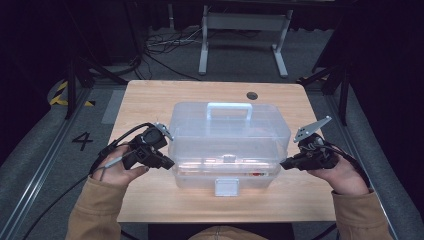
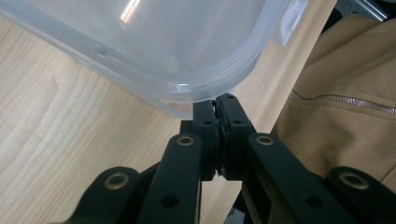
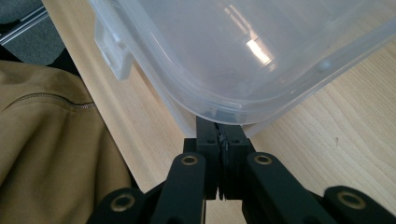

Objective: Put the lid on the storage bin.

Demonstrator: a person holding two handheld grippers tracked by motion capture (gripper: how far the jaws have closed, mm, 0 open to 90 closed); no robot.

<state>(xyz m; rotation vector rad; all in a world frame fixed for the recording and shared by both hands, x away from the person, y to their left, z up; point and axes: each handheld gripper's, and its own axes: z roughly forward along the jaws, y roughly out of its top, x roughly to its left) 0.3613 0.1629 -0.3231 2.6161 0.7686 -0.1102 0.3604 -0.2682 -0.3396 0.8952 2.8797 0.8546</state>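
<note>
Storage box [image 1: 227,145] of clear plastic sits mid-table [image 1: 150,100], lid apparently down and front latch [image 1: 226,187] unworked, while the left gripper [image 1: 167,163] and right gripper [image 1: 286,164], jaws together on nothing, press its near corners, so opening or lifting looks yet to come.

Small reddish contents [image 1: 255,173] behind the clear plastic lidded storage box's [image 1: 200,130] frosted front wall, lower centre of the high view, too blurred to identify.
</note>
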